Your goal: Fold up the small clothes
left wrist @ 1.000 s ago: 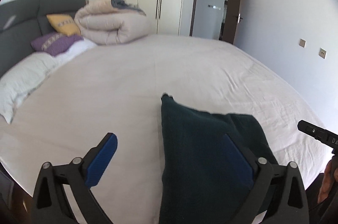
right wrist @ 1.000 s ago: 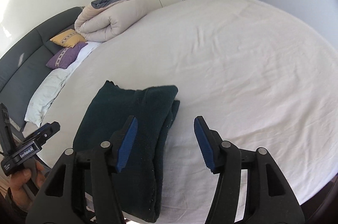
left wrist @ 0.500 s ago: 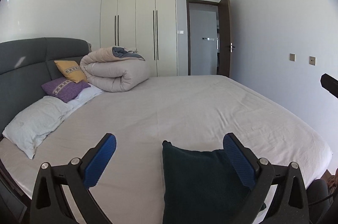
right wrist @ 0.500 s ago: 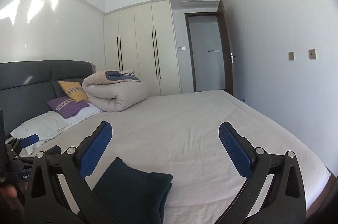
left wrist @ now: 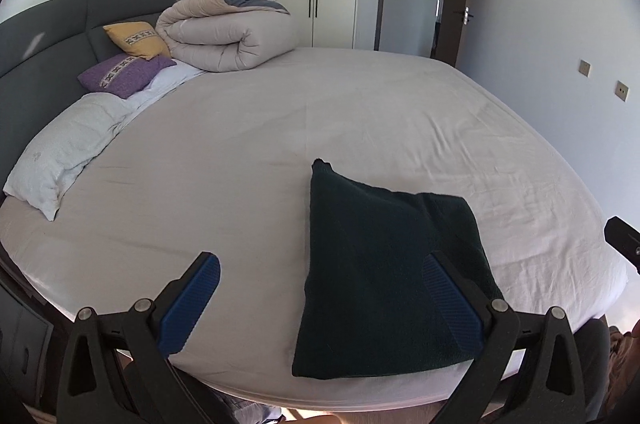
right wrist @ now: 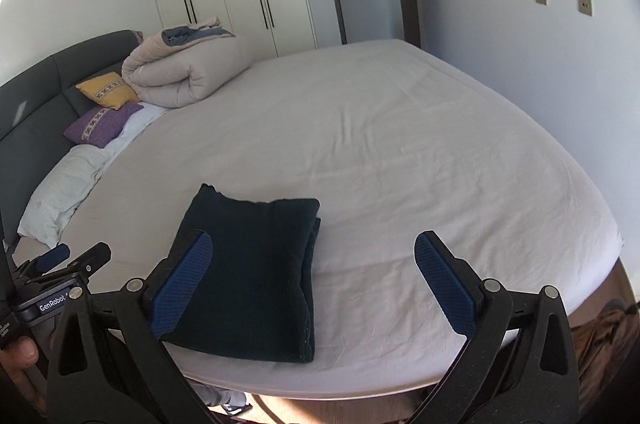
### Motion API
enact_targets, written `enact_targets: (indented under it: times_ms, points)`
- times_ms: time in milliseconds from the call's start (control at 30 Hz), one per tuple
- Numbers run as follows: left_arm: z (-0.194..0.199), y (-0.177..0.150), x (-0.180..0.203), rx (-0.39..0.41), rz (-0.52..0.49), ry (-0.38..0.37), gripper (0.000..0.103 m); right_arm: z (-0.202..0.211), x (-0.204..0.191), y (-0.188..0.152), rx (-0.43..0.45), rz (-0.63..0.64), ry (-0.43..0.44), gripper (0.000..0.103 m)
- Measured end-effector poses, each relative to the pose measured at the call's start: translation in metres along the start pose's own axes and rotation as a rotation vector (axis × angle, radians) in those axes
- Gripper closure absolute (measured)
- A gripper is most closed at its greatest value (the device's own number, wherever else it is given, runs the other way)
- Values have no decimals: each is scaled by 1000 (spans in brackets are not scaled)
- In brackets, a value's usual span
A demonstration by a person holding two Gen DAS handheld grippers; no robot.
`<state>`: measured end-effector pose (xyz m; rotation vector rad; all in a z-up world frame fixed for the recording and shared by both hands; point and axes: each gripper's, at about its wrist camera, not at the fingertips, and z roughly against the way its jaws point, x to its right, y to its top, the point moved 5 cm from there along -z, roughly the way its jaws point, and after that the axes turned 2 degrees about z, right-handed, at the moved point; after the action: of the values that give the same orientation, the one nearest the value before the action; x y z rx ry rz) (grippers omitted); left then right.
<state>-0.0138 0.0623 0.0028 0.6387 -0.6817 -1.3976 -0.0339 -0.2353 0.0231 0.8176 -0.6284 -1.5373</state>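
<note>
A dark green garment (left wrist: 384, 272) lies folded into a compact rectangle near the front edge of the bed; it also shows in the right wrist view (right wrist: 252, 272). My left gripper (left wrist: 320, 300) is open and empty, held back from the bed edge, its right finger in front of the garment. My right gripper (right wrist: 316, 284) is open and empty, also back from the edge, its left finger in front of the garment. Neither touches the cloth.
The bed (left wrist: 360, 128) has a white sheet. A rolled beige duvet (left wrist: 228, 32), yellow and purple cushions (left wrist: 128, 76) and a white pillow (left wrist: 68, 152) lie by the grey headboard. Wardrobes and an open door stand behind. The left gripper's body shows at the right wrist view's left edge (right wrist: 52, 288).
Both cameras tilted up to the room half a second ago and have come back down to the bed. The folded garment has stayed in place. Both grippers stay open.
</note>
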Motion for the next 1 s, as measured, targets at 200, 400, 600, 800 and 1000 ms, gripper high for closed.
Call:
enact_targets:
  times_ms: [200,400,600,800,1000]
  points:
    - [-9,-7,3,-39,-23,-5,0,-24,-8,-24,-54,38,-8,0]
    - [-12,-8,-4,-46,-4,12,0,-33,-20,-35,-89,92,-8,0]
    - [-16,-11,-3,-65,-4,3,0,-46,-18,-43,-128,80,-25,0]
    - [-19,-12,-5,-74,1,3,0,-54,-20,-46,-156,63,-31,0]
    - [-22,-15,-5,-80,-2,2,0,-59,-22,-48,-171,52,-30,0]
